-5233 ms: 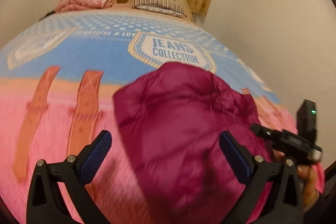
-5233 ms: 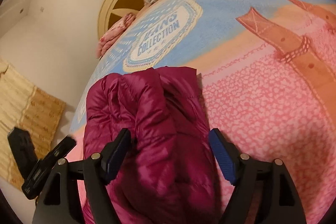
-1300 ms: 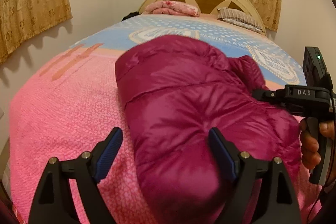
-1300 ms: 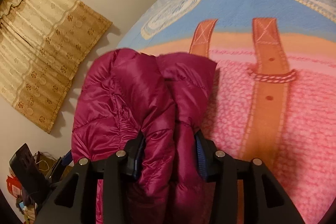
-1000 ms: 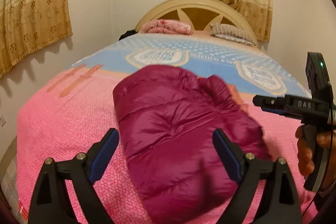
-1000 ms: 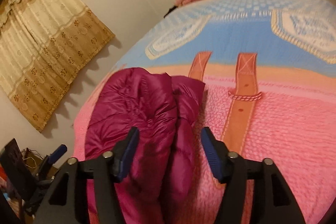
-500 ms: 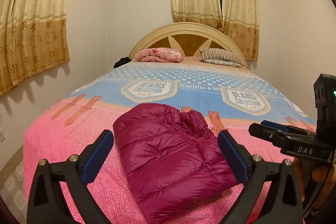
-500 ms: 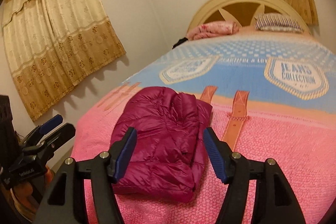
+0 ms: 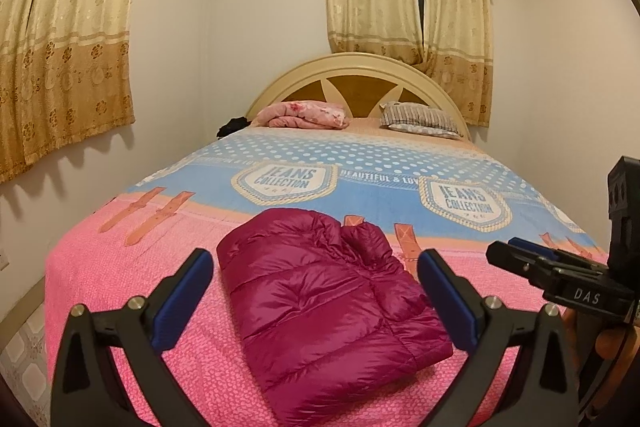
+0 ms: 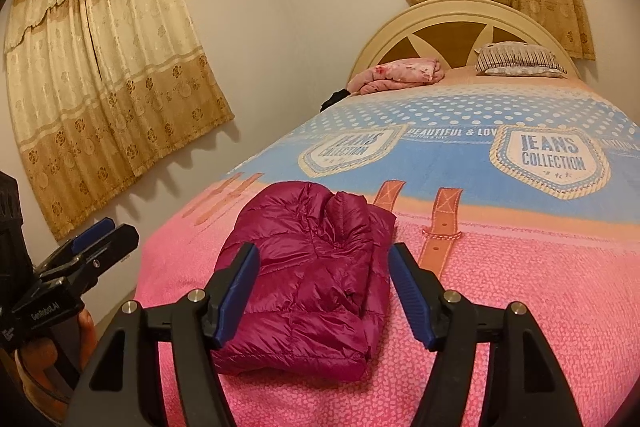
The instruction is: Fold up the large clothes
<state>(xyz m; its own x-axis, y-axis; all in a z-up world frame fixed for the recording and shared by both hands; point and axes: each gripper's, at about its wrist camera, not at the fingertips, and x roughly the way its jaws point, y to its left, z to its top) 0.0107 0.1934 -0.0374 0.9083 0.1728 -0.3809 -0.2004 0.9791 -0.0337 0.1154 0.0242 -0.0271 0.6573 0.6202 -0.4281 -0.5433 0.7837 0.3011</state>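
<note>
A maroon puffer jacket [image 9: 324,303] lies folded into a compact bundle on the pink foot end of the bed; it also shows in the right wrist view [image 10: 308,283]. My left gripper [image 9: 316,295] is open and empty, held back from and above the jacket. My right gripper [image 10: 322,291] is open and empty too, also drawn back from the jacket. The right gripper shows at the right edge of the left wrist view [image 9: 560,275], the left gripper at the left edge of the right wrist view [image 10: 76,267].
The bed [image 9: 120,267] has a pink and blue "Jeans Collection" cover. A pink folded blanket [image 9: 304,115] and a striped pillow [image 9: 420,119] lie by the cream headboard [image 9: 356,67]. Curtains [image 9: 60,47] hang on the left wall, close to the bed.
The right gripper let go of the jacket. Both grippers pulled back and up from the bed, so the folded jacket now lies free and looks smaller.
</note>
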